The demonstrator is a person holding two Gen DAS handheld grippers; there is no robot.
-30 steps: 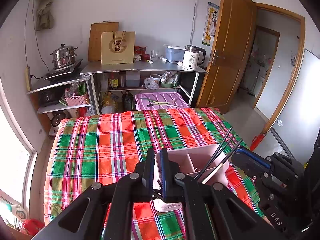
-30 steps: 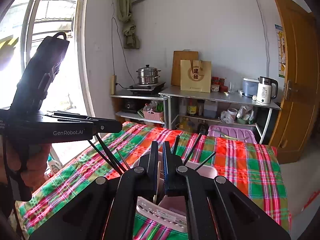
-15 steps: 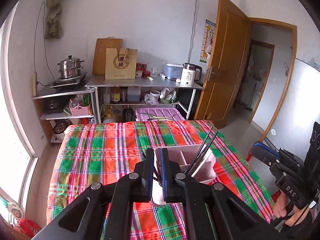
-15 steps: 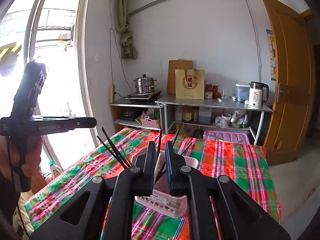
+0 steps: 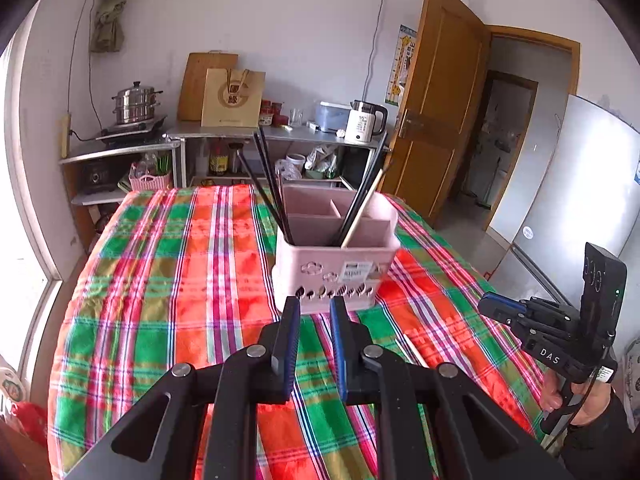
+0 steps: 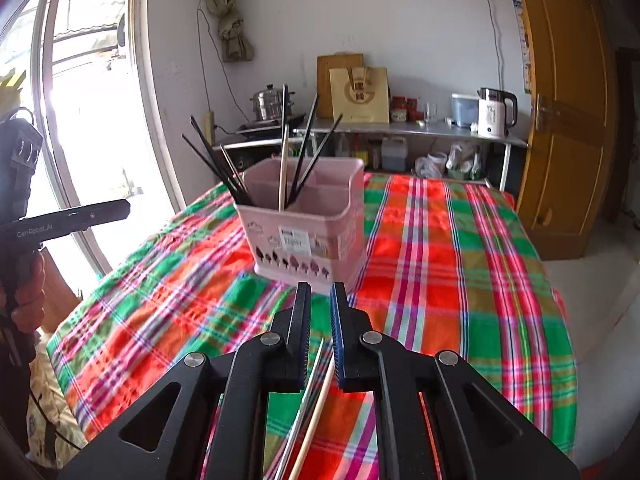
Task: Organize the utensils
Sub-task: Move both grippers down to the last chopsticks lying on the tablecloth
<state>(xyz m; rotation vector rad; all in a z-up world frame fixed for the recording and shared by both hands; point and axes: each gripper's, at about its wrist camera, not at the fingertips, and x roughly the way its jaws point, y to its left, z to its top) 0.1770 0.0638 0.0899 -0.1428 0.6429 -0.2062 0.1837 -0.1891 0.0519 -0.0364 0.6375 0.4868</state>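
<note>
Left wrist view: the left gripper [image 5: 314, 312] hangs over the red, green and white plaid tablecloth [image 5: 168, 280], its jaws a narrow gap apart with nothing between them, having just been opening. Just beyond its tips stands the pink plastic divided utensil holder [image 5: 336, 264], upright on the cloth, with long black chopsticks [image 5: 268, 184] leaning out of its left side and more black sticks plus one pale wooden chopstick [image 5: 362, 208] at its right. The right gripper [image 5: 500, 308] shows at the right edge, held by a hand [image 5: 576, 400]. From the right wrist view, that gripper's jaws stand narrowly parted and empty; a pale wooden chopstick [image 6: 316, 416] and a thin light stick lie on the cloth below them.
</note>
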